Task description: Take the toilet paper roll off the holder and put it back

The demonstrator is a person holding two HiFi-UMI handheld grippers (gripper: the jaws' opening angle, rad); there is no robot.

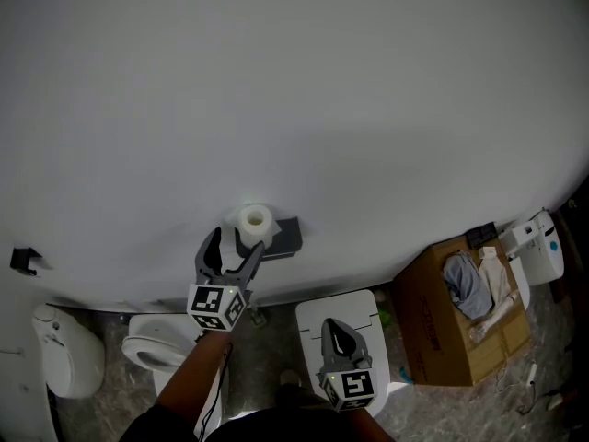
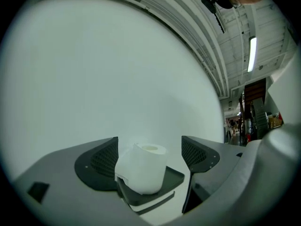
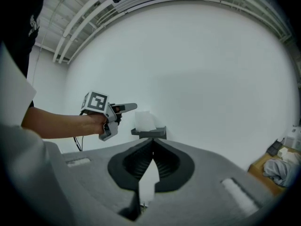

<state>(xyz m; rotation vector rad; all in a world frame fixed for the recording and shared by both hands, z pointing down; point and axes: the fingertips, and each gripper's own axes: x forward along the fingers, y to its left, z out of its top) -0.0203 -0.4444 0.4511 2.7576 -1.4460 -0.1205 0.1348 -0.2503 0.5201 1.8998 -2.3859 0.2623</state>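
So the toilet paper roll [image 2: 142,169] is standing upright on the dark wall holder [image 2: 172,180], and our left claw [image 1: 238,240] is spread wide on either side of it, not squeezing. Our right claw [image 3: 151,150] is pressed together, empty, low and well back. Either we haven't lifted the roll yet or it's already returned; we can't tell which.

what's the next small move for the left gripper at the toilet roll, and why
Probably close the left gripper on the white toilet paper roll. The roll stands upright on the dark grey wall holder, between the open jaws, not yet gripped. The right gripper hangs back, shut and empty.
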